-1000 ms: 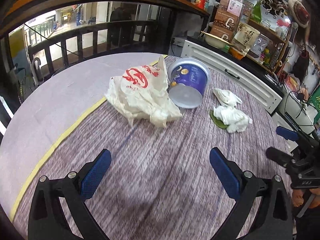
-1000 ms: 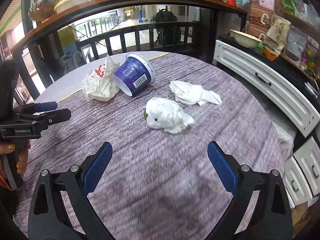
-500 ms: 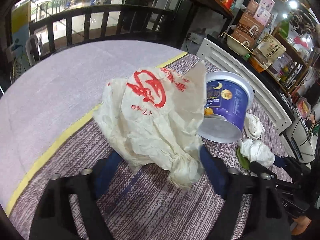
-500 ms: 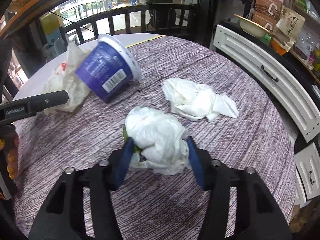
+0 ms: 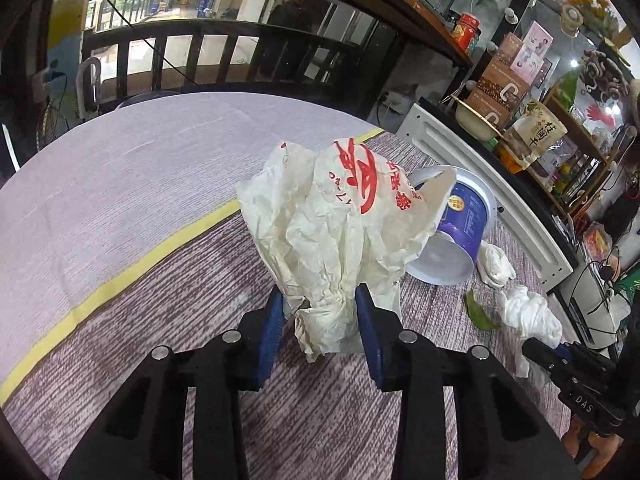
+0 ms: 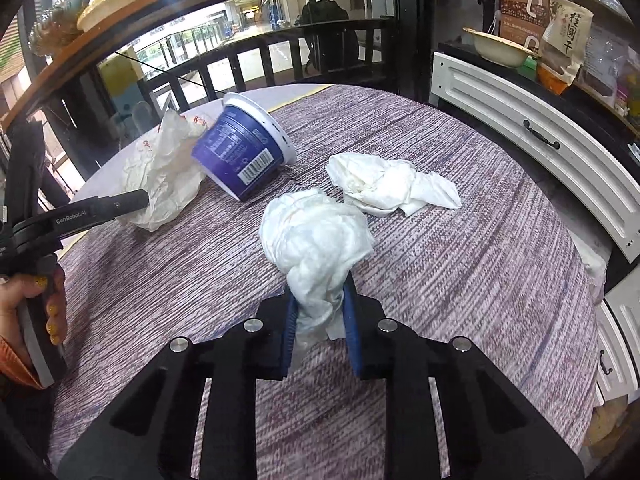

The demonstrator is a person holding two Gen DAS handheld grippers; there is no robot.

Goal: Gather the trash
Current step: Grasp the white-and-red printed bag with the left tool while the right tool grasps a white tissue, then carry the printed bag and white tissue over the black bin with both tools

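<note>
Wrapper (image 5: 340, 232) paper, red-printed, is bunched between the left gripper (image 5: 320, 332) jaws, which have just been closing and now pinch its lower end, just beside the blue tub (image 5: 452, 232); lift straight up so it clears the tub.

Right view: right gripper (image 6: 320, 312) jaws, likewise just closing, clamp the near tissue wad (image 6: 316, 236) in front of the tub (image 6: 240, 156); raise gently, since the other tissue (image 6: 392, 184) remains on the desk (image 6: 460, 280).

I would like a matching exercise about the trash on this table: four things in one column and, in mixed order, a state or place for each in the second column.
1. paper bag
2. white tissue wad
3. blue tub
4. flat tissue

a. lies on its side
b. pinched in the right gripper
c. loose on the cloth, untouched
d. pinched in the left gripper

Pairs: 1-d, 2-b, 3-a, 4-c
</note>
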